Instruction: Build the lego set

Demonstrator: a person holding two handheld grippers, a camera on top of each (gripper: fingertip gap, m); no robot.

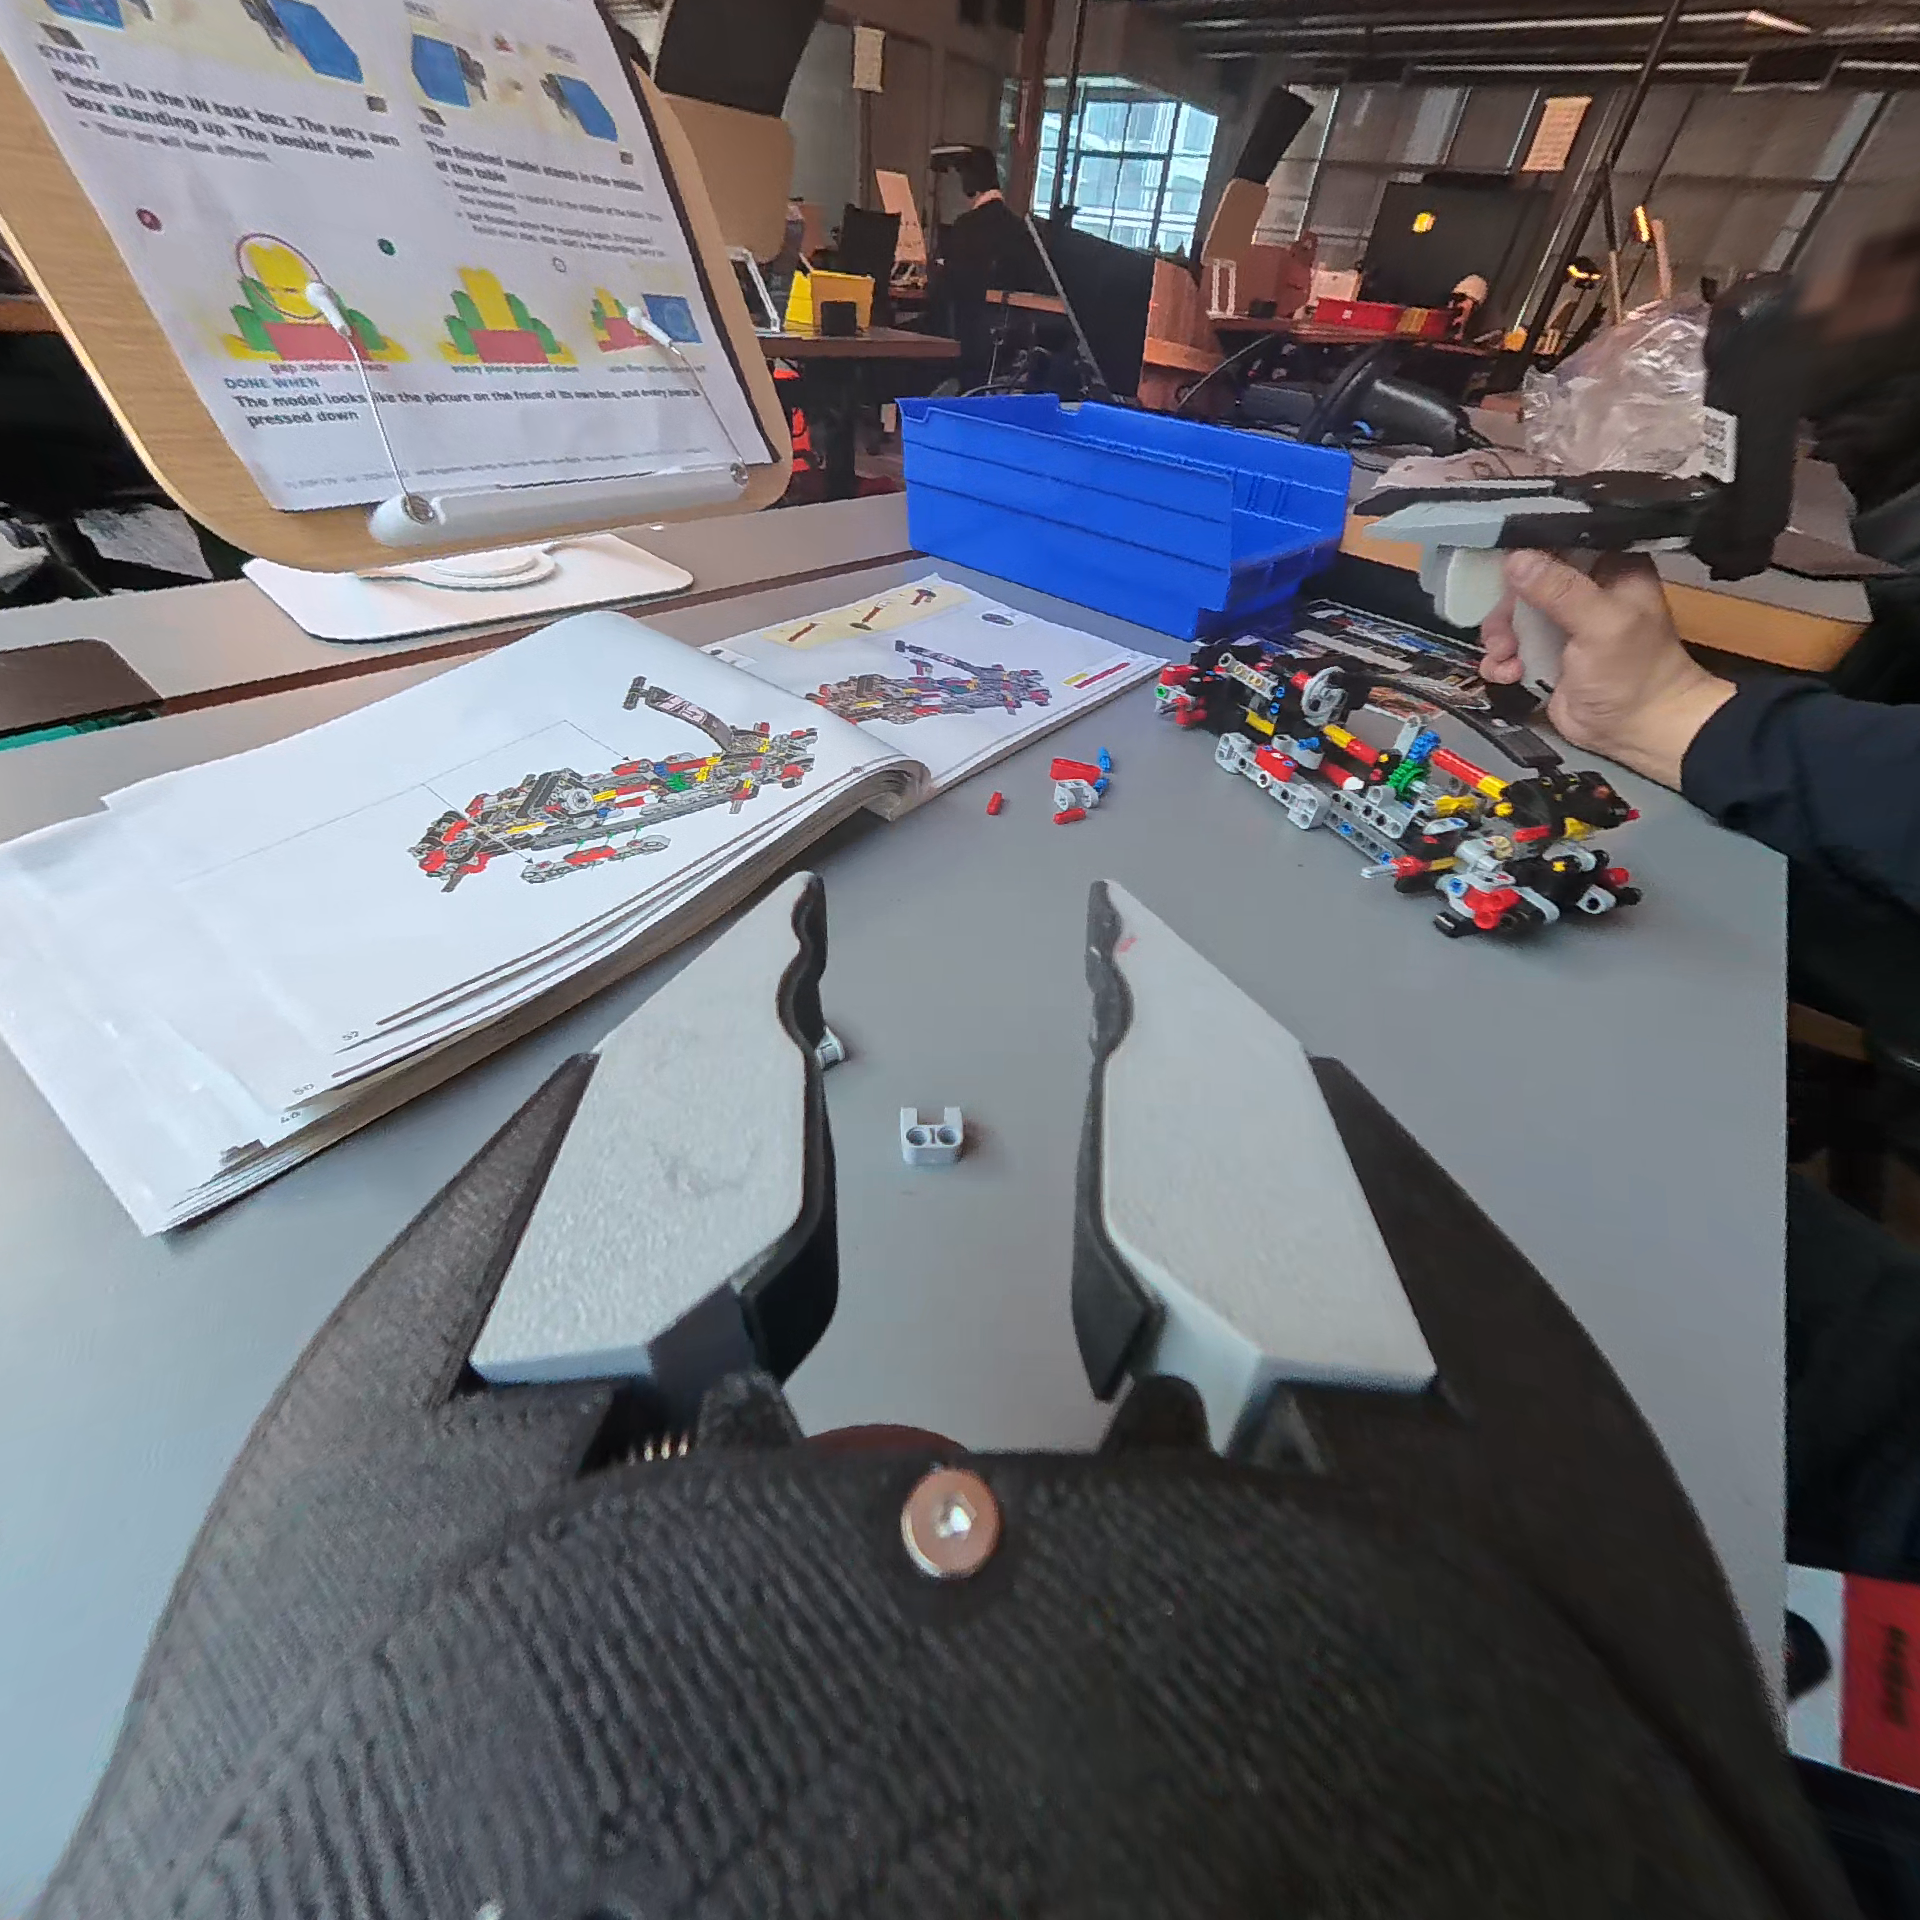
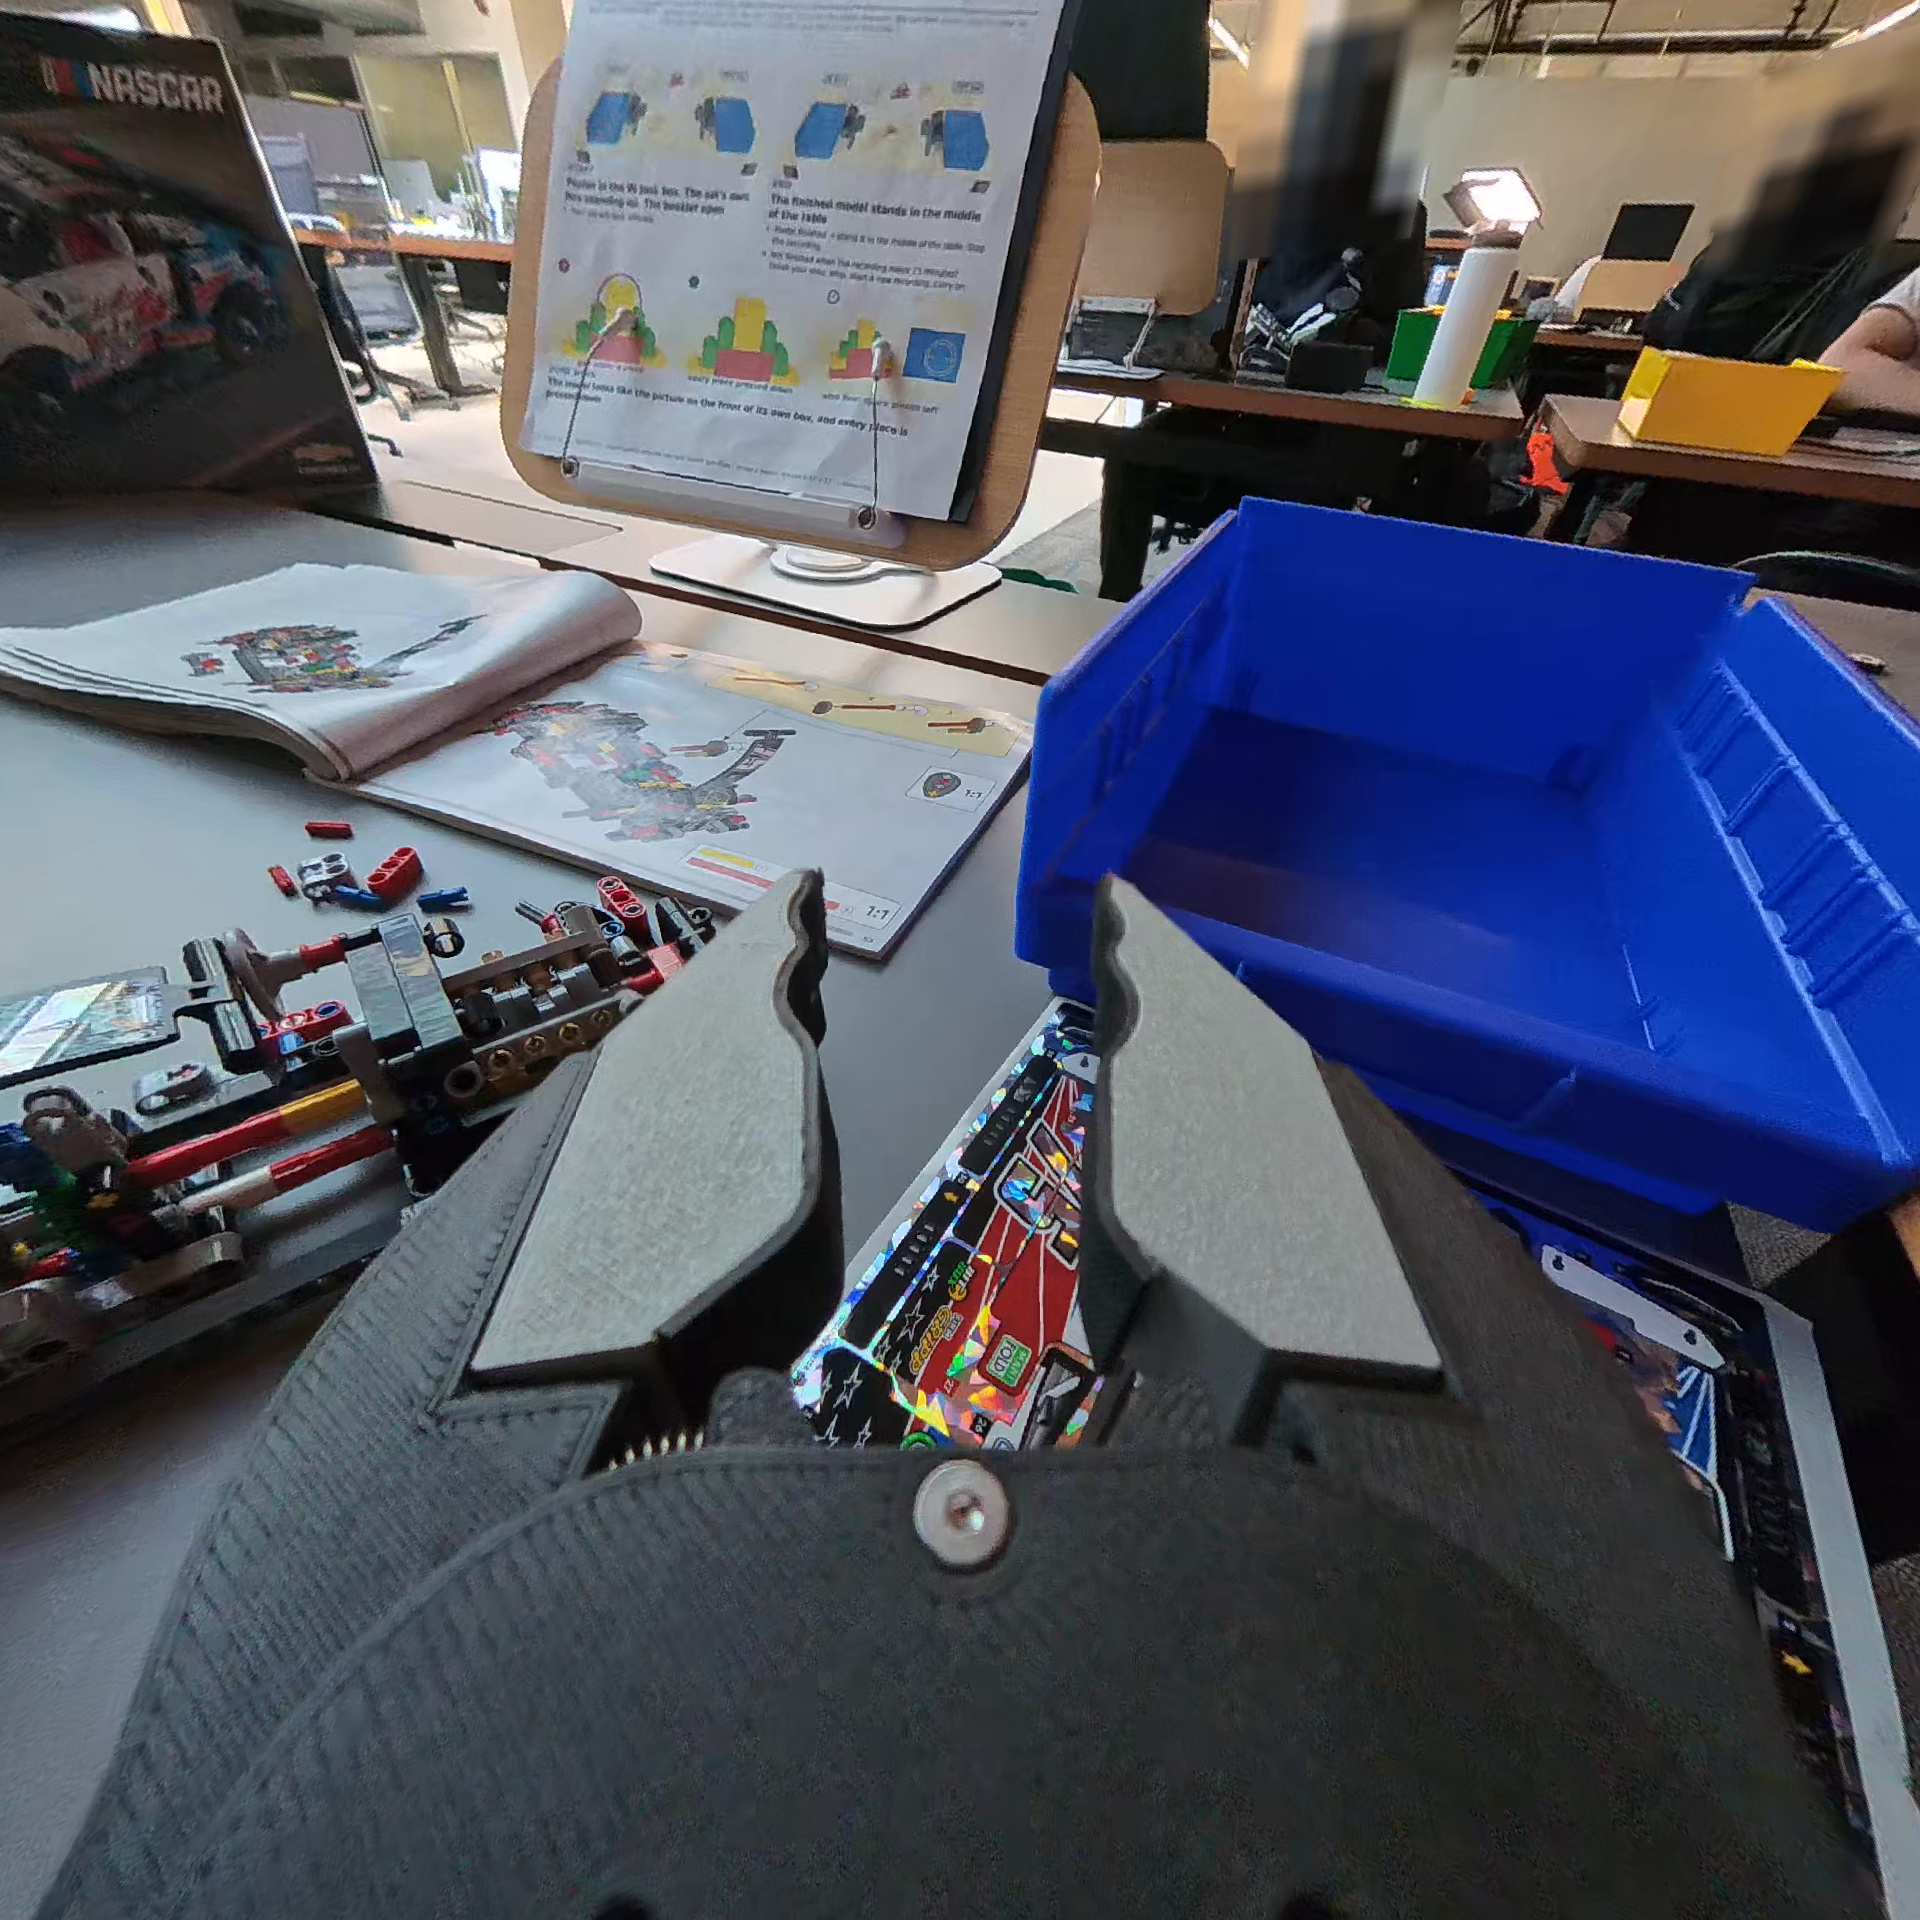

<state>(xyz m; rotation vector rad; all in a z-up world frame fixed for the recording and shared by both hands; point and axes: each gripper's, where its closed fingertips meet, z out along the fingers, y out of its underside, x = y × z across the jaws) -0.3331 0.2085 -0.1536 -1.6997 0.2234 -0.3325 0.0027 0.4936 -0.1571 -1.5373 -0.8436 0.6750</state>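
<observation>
Both jaws stand spread, gripping nothing; left gripper (image 1: 956, 914) hovers over a small grey connector piece (image 1: 931, 1135), light, rigid, best pinched across its flat sides.

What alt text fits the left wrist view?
The left tool hangs open over a grey table, a small grey brick piece lying between its fingers. An open instruction booklet lies left, a half-built brick car right.
</observation>
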